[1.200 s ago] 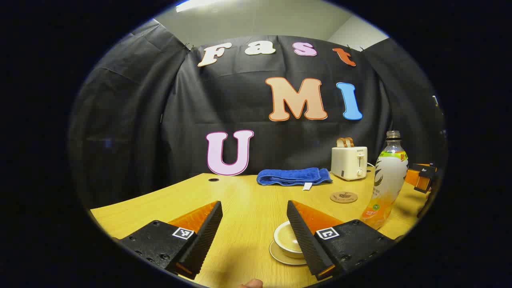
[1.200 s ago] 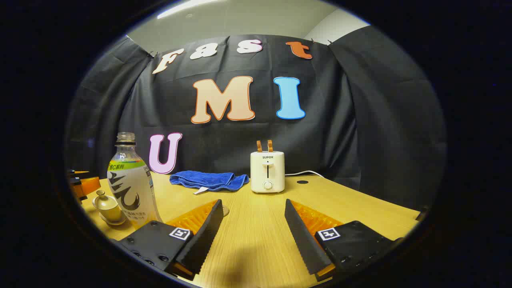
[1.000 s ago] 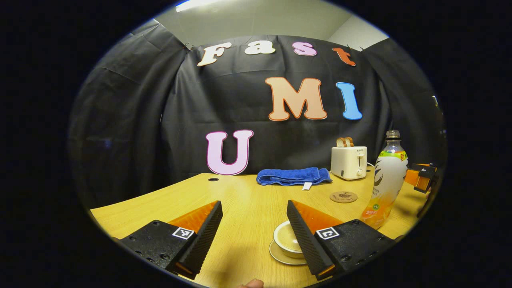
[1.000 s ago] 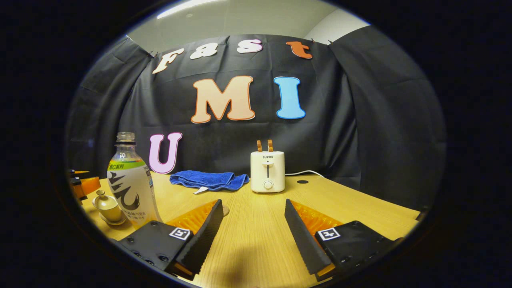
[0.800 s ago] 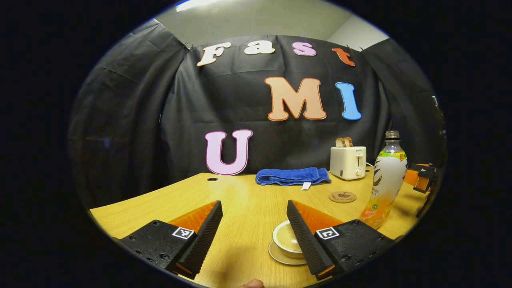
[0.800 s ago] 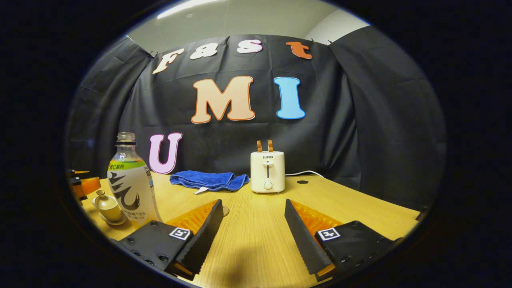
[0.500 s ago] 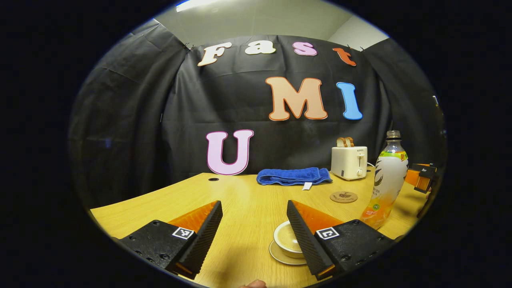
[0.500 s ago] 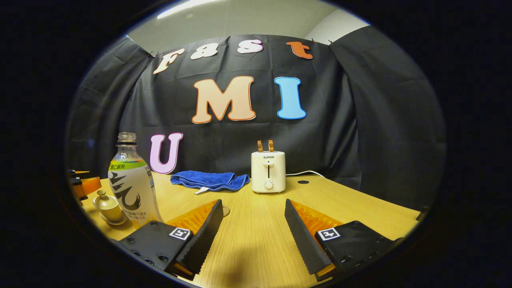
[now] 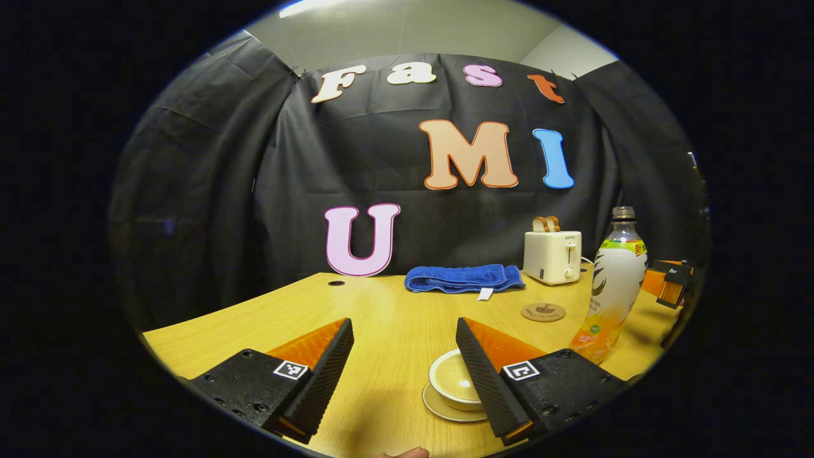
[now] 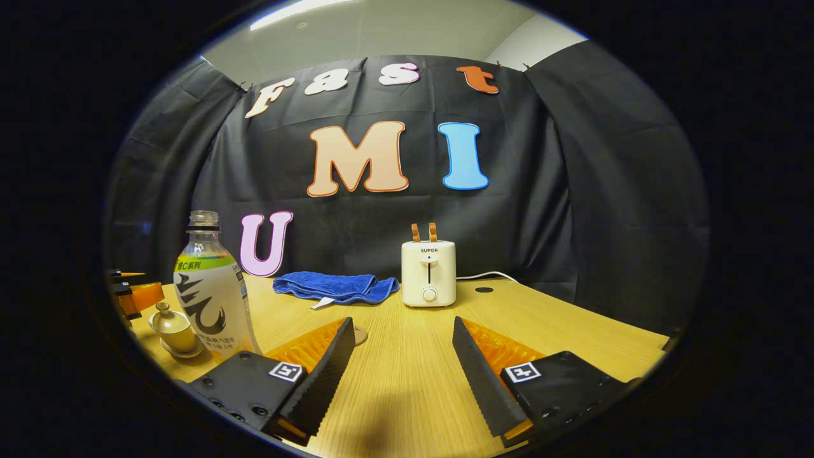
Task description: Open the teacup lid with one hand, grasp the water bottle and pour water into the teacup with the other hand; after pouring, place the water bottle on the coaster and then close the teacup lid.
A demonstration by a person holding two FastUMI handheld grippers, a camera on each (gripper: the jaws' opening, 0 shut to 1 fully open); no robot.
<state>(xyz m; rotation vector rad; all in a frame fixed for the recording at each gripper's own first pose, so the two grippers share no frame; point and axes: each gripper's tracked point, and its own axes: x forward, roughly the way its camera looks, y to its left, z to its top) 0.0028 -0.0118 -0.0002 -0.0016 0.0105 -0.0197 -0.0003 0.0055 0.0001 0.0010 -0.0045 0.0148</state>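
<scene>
The small white teacup (image 9: 450,381) sits on its saucer close in front of my left gripper (image 9: 404,327), half hidden behind that gripper's right-hand finger. My left gripper is open and holds nothing. In the right gripper view the teacup (image 10: 170,326) has its knobbed lid on. The uncapped water bottle (image 10: 210,299) stands upright just right of it, to the left of my open, empty right gripper (image 10: 402,324). The bottle (image 9: 612,280) is right of the cup, and the round coaster (image 9: 543,312) lies behind them on the table.
A folded blue towel (image 9: 464,278) and a cream toaster (image 9: 552,257) with bread in it stand at the back of the wooden table (image 9: 381,305). The toaster (image 10: 429,273) is straight ahead of my right gripper. The other gripper (image 10: 130,296) shows at the far left.
Almost nothing: both views drift by a few pixels. Both grippers stay open and the cup, bottle and coaster have not moved.
</scene>
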